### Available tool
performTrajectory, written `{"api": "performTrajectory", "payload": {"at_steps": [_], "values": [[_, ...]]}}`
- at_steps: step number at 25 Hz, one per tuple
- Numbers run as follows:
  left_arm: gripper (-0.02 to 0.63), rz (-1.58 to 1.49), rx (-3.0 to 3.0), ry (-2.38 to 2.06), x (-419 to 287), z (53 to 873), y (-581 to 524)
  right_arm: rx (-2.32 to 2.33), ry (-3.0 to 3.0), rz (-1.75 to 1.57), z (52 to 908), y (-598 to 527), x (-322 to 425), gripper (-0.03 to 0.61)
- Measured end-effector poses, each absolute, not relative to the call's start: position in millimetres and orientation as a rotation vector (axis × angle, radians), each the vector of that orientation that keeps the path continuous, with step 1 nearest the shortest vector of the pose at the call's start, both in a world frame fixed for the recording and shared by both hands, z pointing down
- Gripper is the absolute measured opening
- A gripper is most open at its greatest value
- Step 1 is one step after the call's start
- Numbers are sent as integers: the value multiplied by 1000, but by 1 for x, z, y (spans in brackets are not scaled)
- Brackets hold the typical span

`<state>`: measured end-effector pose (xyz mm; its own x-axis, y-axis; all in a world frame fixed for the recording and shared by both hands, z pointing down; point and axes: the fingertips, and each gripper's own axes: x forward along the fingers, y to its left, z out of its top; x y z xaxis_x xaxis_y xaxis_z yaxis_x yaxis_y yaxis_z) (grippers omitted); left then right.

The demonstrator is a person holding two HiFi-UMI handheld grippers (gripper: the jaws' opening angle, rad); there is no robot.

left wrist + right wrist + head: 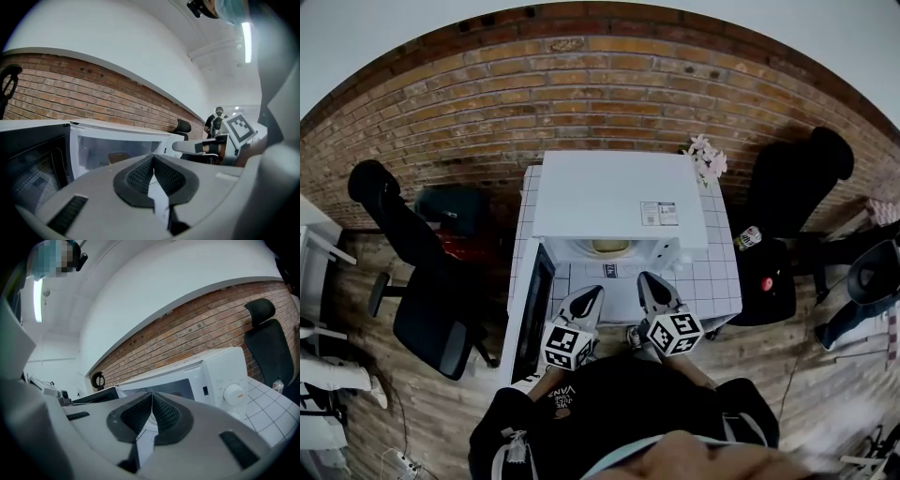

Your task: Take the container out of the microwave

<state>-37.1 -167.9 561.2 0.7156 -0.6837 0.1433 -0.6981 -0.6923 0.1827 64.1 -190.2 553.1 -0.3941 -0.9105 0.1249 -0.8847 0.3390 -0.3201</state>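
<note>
A white microwave [619, 202] stands on a white tiled table, its door [534, 314] swung open to the left. Inside the lit cavity sits a yellowish container [610, 247], also visible as a brownish shape through the opening, the container [118, 157] in the left gripper view. My left gripper [592, 298] is shut and empty, in front of the opening beside the door. My right gripper [648, 284] is shut and empty too, in front of the cavity's right side near the control panel with its knob [233, 393]. Both grippers point roughly level at the microwave, a short way off it.
The tiled table [720, 274] carries pink flowers [708, 159] at its back right. Black office chairs stand at the left [427, 281] and right [787, 197]. A brick wall [487, 103] runs behind. The wooden floor lies all round.
</note>
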Motion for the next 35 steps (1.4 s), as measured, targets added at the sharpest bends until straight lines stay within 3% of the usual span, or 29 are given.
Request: {"api": "performTrajectory", "payload": {"at_steps": [35], "values": [[12,65,2559,-1345,-36,582,-255,-1724,2458,-699,611,-264,77,8]]}}
